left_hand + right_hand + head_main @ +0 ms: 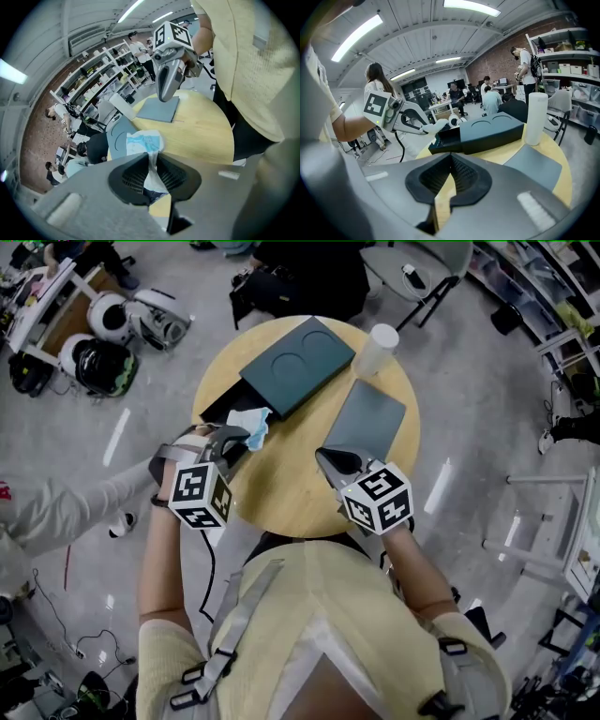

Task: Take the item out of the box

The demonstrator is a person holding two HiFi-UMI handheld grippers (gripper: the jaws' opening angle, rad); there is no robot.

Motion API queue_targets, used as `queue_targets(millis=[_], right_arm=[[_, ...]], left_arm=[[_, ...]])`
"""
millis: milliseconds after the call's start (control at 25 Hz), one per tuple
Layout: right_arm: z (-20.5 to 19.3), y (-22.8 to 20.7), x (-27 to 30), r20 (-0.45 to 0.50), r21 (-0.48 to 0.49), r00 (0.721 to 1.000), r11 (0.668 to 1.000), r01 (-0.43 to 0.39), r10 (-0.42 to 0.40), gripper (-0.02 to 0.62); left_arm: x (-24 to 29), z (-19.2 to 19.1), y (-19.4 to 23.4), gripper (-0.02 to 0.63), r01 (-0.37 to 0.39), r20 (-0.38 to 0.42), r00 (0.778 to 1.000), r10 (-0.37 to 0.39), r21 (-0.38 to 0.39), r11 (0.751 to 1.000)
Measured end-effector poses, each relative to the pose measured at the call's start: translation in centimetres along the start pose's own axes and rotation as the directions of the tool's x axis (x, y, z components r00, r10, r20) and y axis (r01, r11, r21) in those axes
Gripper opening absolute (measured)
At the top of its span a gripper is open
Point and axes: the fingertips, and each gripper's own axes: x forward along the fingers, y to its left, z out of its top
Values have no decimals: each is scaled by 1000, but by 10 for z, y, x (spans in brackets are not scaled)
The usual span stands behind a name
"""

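A dark teal box lies on the round wooden table, its black inner tray slid out to the left. My left gripper is shut on a white and blue packet just beside that tray. In the left gripper view the packet sticks up from between the pads of the left gripper. My right gripper hovers over the table's middle, shut, with nothing in it. The right gripper view shows the right gripper facing the box and the packet.
A flat grey panel lies on the table right of the box, with a white cylinder standing behind it. Helmets and cables lie on the floor at left. A chair stands beyond the table. People stand farther off.
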Motion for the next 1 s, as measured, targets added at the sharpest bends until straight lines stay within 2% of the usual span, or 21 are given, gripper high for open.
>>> queue_targets(millis=[160,360,640,880,1000], right_arm=[[4,-2,-3,3,-5,1000,1000,7,-7,5],[7,-8,-4,8,-4,1000,1000,22,-22,5],[6,-15,-12,12,-13,999,999,32,-32,5],[12,-19,-14,30,-19,999,999,43,-42,4],[15,-22,-15,33,-23,998,999,47,-46,4]], left_arm=[[-3,7,-2,56,-11,58,998,18,-117,993],[-3,10,-5,54,-15,110,993,43,-237,971],[-8,38,-4,54,20,247,965,88,-403,915],[-13,40,-6,55,18,274,952,140,-505,863],[-15,43,-10,55,43,302,941,154,-558,829]])
